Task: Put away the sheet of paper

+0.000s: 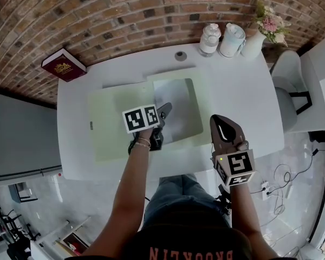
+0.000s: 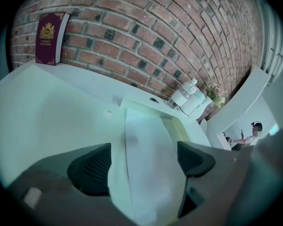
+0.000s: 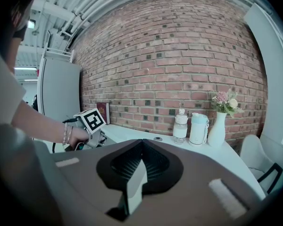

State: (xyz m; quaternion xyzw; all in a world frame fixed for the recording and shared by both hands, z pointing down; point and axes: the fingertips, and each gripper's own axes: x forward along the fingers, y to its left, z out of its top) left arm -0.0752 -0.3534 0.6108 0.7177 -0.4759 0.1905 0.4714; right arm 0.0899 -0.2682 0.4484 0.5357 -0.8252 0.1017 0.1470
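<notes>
Your left gripper hangs over the middle of the open pale green folder, which lies flat on the white table. Its jaws are released and stand wide apart; in the left gripper view neither pad presses on anything.

The sheet of paper lies on the right half of the folder, just beyond the left gripper's tips. In the left gripper view the sheet runs away from the camera in the gap between the jaws (below them, not gripped).

Your right gripper is held at the near right edge of the table, well apart from the folder. Its jaws are clenched together, with only a thin pale sliver showing between them.

A dark red book leans against the brick wall at the far left corner of the table.
</notes>
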